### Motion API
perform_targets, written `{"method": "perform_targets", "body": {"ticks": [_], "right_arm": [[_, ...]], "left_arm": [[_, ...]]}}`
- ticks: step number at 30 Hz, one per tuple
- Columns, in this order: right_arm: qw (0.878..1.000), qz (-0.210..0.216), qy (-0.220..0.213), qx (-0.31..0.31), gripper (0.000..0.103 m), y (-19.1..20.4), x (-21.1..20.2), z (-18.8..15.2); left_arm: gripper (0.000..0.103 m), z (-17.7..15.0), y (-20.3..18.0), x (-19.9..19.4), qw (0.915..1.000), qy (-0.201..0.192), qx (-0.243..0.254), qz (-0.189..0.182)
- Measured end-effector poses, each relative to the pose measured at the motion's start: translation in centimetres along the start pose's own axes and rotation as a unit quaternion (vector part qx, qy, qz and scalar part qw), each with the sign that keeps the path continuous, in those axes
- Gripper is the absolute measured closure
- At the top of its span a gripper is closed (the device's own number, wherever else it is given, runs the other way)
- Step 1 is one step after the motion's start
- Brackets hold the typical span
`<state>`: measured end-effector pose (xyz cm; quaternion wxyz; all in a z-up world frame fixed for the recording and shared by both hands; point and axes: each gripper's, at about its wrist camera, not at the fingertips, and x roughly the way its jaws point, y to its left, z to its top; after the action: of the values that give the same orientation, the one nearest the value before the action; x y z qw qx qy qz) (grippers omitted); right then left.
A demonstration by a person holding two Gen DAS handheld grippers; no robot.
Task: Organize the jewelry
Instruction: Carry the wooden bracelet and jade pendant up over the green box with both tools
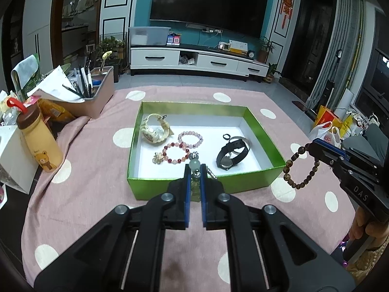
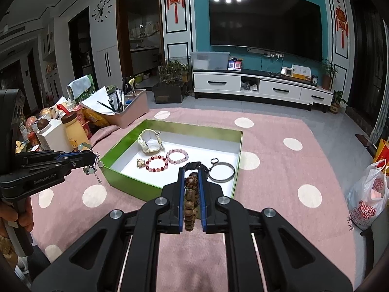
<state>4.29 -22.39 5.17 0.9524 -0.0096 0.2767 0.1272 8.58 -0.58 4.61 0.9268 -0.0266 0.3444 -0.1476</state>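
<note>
A green box with a white floor stands on the pink dotted cloth; it also shows in the right wrist view. Inside lie a cream watch, a pink bead bracelet, a red bead bracelet, a black watch and a silver bangle. My left gripper is shut on a jade bead chain, held over the box's near wall. My right gripper is shut on a brown wooden bead bracelet, which hangs right of the box in the left wrist view.
A yellow bear bottle, a white carton and a pink organizer with pens and papers crowd the table's left side. A plastic bag sits at the right. A TV cabinet stands beyond the table.
</note>
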Motion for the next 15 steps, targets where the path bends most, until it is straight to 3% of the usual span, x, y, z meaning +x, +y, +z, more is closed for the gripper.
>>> {"method": "perform_targets", "body": {"ticks": [15], "right_arm": [[1.0, -0.002, -0.004, 0.004, 0.093, -1.0, 1.8, 1.8]], "left_arm": [[0.097, 2.1, -0.6, 2.6, 0.9999, 0.003, 0.015, -0.002]]}}
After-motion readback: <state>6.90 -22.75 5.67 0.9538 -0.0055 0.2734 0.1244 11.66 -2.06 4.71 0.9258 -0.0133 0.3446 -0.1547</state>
